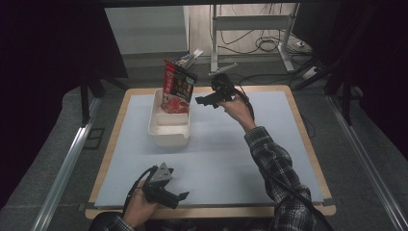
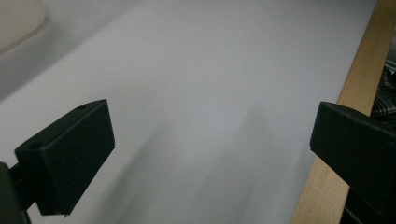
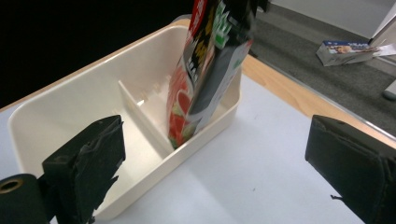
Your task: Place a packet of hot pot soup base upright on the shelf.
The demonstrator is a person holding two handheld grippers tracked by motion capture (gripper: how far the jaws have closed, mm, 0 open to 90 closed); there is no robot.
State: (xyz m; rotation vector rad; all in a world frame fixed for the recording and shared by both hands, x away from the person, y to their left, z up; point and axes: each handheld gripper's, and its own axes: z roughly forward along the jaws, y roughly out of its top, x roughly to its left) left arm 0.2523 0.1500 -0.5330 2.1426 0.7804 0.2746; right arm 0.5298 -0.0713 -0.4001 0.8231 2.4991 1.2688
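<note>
High view: the snack bag [image 1: 177, 87] is already stood in the far compartment of the white bin [image 1: 168, 126], upright with a slight tilt, top poking well above the rim. The placing step is judged done; what is left looks like pulling back, or fetching more items. The right gripper [image 1: 206, 100] is held just beside the bin's far right corner, apart from the bag, nothing gripped. The left gripper [image 1: 179, 196] is parked well nearer than the bin, by the near table edge.

Left gripper view: jaws spread wide over the bare blue mat [image 2: 196, 93], nothing between them. A corner of the bin is seen at top left.

Right gripper view: jaws wide apart, empty, aimed at the bin. The bag is seen leaning against the far end wall, beyond the divider [image 3: 142, 116]; it is glossy, red and black print, creased. The near compartment is empty.
</note>
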